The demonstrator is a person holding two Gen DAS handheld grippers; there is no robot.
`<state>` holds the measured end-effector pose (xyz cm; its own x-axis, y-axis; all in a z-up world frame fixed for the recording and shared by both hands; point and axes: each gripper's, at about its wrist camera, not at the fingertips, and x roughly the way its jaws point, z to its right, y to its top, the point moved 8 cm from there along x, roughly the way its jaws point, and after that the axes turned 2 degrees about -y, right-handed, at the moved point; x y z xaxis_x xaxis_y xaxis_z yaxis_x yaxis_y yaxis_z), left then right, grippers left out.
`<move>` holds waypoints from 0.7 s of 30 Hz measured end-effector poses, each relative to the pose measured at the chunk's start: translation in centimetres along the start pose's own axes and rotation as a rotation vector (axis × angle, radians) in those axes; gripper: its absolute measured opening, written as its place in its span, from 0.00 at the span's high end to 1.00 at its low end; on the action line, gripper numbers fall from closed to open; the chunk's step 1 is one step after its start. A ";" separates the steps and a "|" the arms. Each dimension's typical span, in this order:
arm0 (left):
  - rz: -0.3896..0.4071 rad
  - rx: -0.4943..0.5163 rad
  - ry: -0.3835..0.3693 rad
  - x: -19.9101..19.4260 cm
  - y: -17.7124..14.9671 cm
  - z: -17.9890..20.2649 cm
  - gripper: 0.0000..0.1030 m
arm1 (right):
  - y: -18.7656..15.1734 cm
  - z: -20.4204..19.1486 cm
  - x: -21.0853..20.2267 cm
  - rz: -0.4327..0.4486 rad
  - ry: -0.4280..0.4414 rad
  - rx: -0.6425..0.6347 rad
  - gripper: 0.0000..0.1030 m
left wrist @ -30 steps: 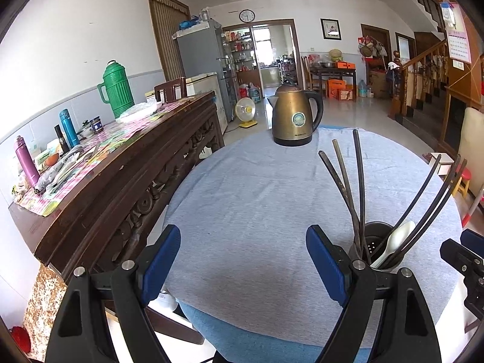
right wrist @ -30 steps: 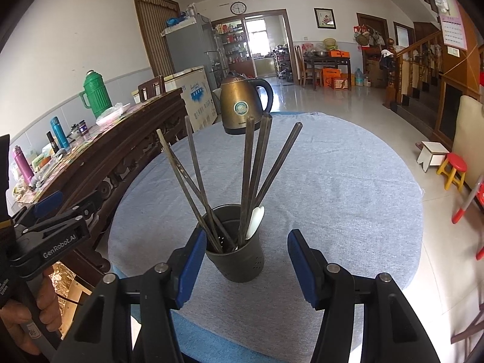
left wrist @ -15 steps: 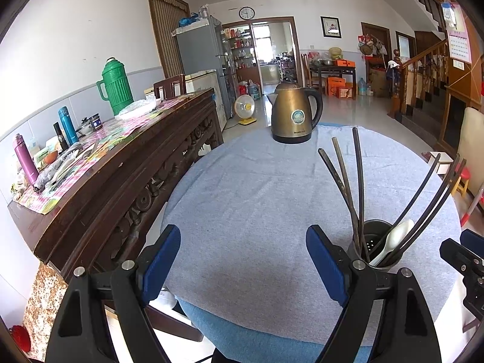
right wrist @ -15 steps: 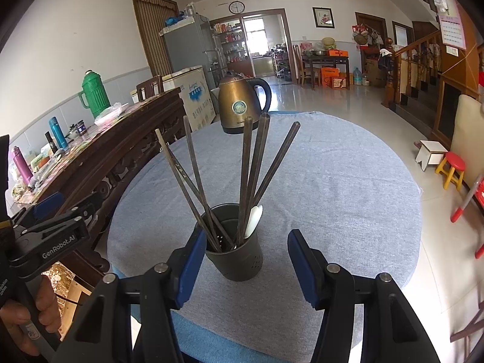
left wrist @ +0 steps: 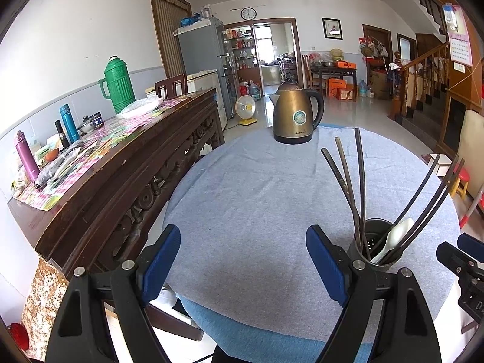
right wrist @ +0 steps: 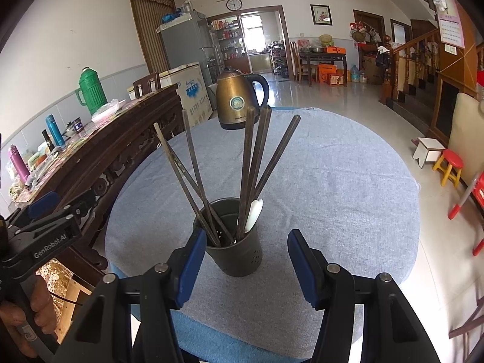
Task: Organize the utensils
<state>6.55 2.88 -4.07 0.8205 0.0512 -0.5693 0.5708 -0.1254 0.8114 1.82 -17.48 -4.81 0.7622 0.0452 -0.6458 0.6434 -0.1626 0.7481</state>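
Both hand-held grippers gape wide and empty: the right hand-held gripper (right wrist: 242, 257) frames the dark utensil cup (right wrist: 234, 249) near the table's (right wrist: 332, 181) near edge, the left hand-held gripper (left wrist: 242, 260) beside it. Six chopsticks (right wrist: 254, 163) and a white spoon (right wrist: 252, 215) stand in the cup. A bronze kettle (right wrist: 239, 103) sits at the far edge.

The table (right wrist: 348, 181) lies bare across its middle and right side, open to a pass from the near edge. The holder (right wrist: 236, 248) stands near the front, its chopsticks (right wrist: 257, 157) fanning outward and upward, blocking approach from above. The kettle (right wrist: 239, 103) sits at the far edge. A carved sideboard (left wrist: 127, 181) closes the left flank.
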 end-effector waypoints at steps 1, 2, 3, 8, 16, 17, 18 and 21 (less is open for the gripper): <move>0.000 -0.001 0.000 0.0 -0.1 0.0 0.17 | -0.1 0.0 0.1 -0.004 -0.003 0.002 0.42; 0.000 -0.001 0.000 0.0 -0.1 0.0 0.17 | -0.1 0.1 0.1 -0.007 -0.005 0.004 0.42; 0.000 0.000 0.000 0.0 -0.1 0.0 0.17 | -0.2 0.1 0.2 -0.012 -0.008 0.007 0.42; -0.006 0.013 -0.009 0.0 -0.5 0.4 0.17 | -0.6 0.2 0.3 -0.027 -0.017 0.011 0.42; -0.018 0.023 -0.019 0.3 -0.9 0.8 0.17 | -0.9 0.3 0.8 -0.041 -0.018 0.012 0.42; -0.019 0.024 -0.019 0.3 -0.9 0.9 0.17 | -0.9 0.3 0.8 -0.043 -0.019 0.013 0.42; -0.020 0.025 -0.018 0.4 -0.9 0.9 0.17 | -0.9 0.3 0.9 -0.045 -0.019 0.014 0.42; -0.023 0.028 -0.022 0.6 -1.0 1.0 0.17 | -0.9 0.5 1.2 -0.052 -0.023 0.018 0.42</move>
<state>6.46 1.99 -5.31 0.8064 0.0324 -0.5905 0.5878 -0.1526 0.7945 2.13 -17.74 -6.36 0.7257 0.0311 -0.6873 0.6806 -0.1782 0.7106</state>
